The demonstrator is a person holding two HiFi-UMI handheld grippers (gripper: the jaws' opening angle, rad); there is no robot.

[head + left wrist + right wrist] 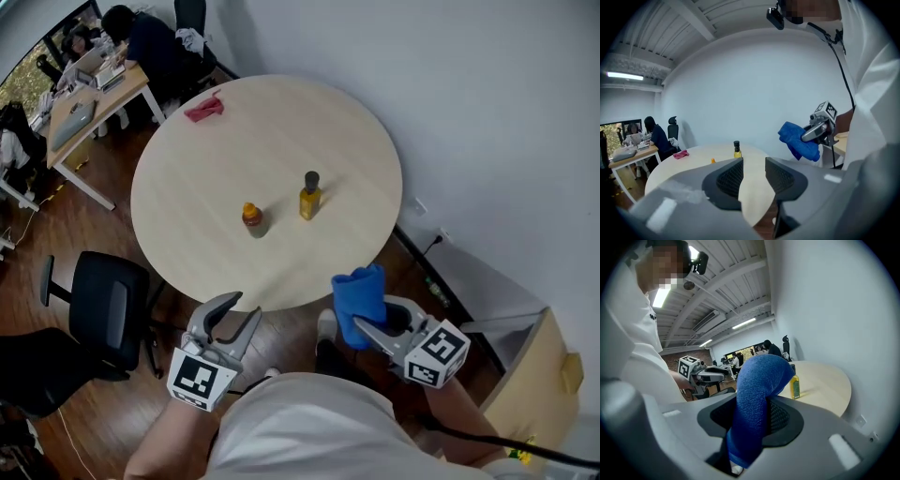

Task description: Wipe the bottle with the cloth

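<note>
Head view puts the round table [178, 187] in the middle of the frame, with two upright bottles near its centre: a yellow bottle [310, 196] with a dark cap and, just lower left of it, a smaller orange-capped bottle [252, 219]. Which one the task means cannot be told. Both tools hang off the table's near rim at the bottom of the frame, so either bottle lies straight up-frame, long axis vertical. The right hand-held gripper [373, 321] is clamped on a blue cloth [359, 294] that stands up out of its jaws, and it sits below and slightly right of the yellow bottle. The left hand-held gripper [240, 313] has its jaws apart and empty, below the orange-capped bottle. Bare tabletop lies between rim and bottles; a pink rag [204, 109] sits well apart at upper left.
</note>
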